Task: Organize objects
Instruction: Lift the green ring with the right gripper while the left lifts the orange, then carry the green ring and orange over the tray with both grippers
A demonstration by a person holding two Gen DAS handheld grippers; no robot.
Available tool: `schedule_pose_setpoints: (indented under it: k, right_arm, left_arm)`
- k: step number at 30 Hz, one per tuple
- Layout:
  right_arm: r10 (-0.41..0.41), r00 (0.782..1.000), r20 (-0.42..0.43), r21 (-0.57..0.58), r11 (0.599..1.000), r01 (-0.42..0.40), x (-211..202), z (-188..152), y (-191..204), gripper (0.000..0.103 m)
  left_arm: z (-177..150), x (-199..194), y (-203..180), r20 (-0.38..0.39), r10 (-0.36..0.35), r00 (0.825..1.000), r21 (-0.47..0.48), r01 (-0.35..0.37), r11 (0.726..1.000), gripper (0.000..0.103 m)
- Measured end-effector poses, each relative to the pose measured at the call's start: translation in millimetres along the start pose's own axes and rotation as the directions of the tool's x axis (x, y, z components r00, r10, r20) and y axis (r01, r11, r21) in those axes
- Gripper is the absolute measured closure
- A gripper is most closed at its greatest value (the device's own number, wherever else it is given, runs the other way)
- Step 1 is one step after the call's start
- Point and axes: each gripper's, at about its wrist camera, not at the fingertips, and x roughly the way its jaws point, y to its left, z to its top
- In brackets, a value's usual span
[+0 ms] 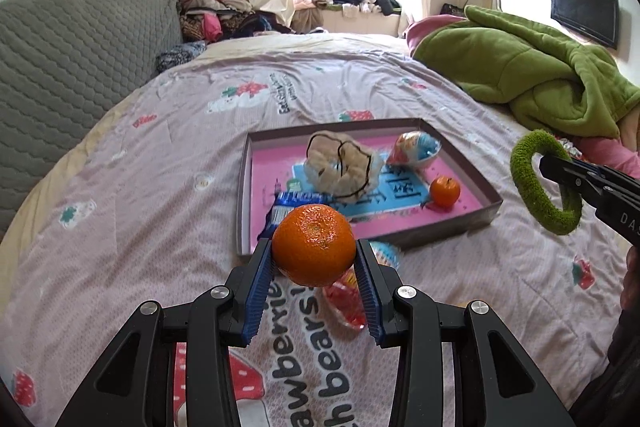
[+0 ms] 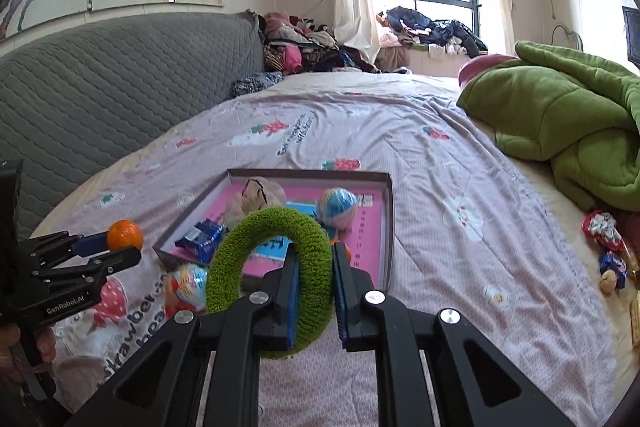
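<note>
My left gripper (image 1: 314, 259) is shut on an orange tangerine (image 1: 314, 245), held in the air above the bed in front of a shallow box (image 1: 486, 187) with a pink bottom. My right gripper (image 2: 315, 259) is shut on a fuzzy green ring (image 2: 228, 267), also lifted, just before the box (image 2: 390, 211). In the left wrist view the ring (image 1: 524, 179) hangs at the right, in the right gripper (image 1: 548, 165). The right wrist view shows the tangerine (image 2: 125, 234) at the left, in the left gripper (image 2: 120, 247). Inside the box lie a beige hair tie (image 1: 340, 163), a round wrapped toy (image 1: 416, 149), a small tangerine (image 1: 445, 191) and a blue packet (image 1: 294, 205).
A red and blue wrapped ball (image 2: 186, 285) lies on the strawberry-print sheet (image 1: 160, 207) just before the box. A green quilt (image 2: 568, 123) is heaped at the right, with several small wrapped items (image 2: 604, 227) near it. A grey padded headboard (image 2: 120, 87) stands at the left.
</note>
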Motion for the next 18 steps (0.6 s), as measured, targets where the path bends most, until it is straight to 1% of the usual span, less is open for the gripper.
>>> schedule_pose_setpoints:
  k: [9, 18]
  right_arm:
    - [0.022, 0.999, 0.028, 0.002, 1.000, -0.022, 0.3, 15.1, 1.0, 0.088]
    - [0.035, 0.998, 0.048, -0.011, 0.999, -0.035, 10.8, 36.0, 5.5, 0.088]
  left_arm:
    - [21.2, 3.5, -8.2, 0.022, -0.005, 1.000, 0.005, 0.004, 1.000, 0.061]
    - [46.9, 18.6, -9.7, 0.029, -0.010, 1.000, -0.004, 0.011, 1.000, 0.061]
